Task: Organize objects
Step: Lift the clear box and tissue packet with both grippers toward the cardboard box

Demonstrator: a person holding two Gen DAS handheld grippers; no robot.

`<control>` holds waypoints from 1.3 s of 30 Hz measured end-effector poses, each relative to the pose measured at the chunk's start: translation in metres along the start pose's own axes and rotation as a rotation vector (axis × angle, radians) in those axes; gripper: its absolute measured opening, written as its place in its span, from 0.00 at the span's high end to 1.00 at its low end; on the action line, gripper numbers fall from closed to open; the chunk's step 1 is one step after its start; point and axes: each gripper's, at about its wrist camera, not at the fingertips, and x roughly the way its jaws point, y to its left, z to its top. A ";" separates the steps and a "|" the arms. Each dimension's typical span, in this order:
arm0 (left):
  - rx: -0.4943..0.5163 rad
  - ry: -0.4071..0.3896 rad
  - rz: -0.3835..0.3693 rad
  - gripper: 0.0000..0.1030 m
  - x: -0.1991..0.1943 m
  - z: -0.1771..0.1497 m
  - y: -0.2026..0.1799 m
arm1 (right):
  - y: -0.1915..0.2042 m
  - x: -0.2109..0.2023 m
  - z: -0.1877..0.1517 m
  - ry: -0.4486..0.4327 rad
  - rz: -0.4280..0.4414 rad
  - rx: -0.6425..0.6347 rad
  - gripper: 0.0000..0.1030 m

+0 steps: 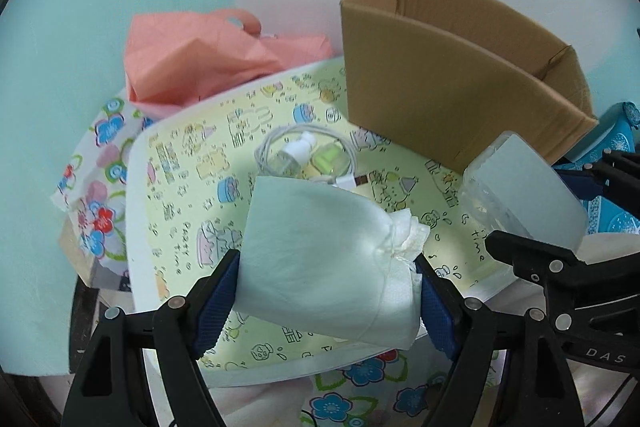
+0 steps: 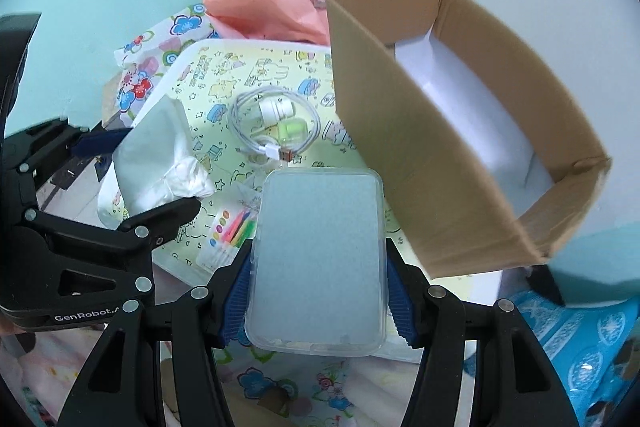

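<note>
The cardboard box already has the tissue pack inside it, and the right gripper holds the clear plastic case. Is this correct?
Not quite. The tissue pack is not in the cardboard box; the left gripper holds it between its jaws above the patterned tray, as the left wrist view shows. The right wrist view shows only a white lining in the box. The right gripper does hold the clear plastic case.

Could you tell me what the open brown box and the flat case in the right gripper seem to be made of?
The box looks like corrugated cardboard: matte brown walls with folded corner seams. The case, clamped in the right gripper, seems to be frosted translucent plastic, going by its glossy clear rim and rounded corners; I cannot tell what it holds.
</note>
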 end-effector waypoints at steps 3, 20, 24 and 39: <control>0.017 -0.017 0.008 0.20 -0.011 0.005 -0.003 | -0.001 -0.011 0.002 -0.008 0.001 -0.009 0.40; 0.058 -0.085 -0.017 0.20 -0.050 0.039 -0.011 | -0.017 -0.058 0.022 -0.063 0.022 -0.056 0.40; 0.085 -0.106 -0.008 0.20 -0.058 0.051 -0.017 | -0.025 -0.065 0.029 -0.075 0.018 -0.046 0.40; 0.146 -0.142 -0.044 0.20 -0.061 0.103 -0.054 | -0.082 -0.077 0.049 -0.100 -0.003 0.021 0.40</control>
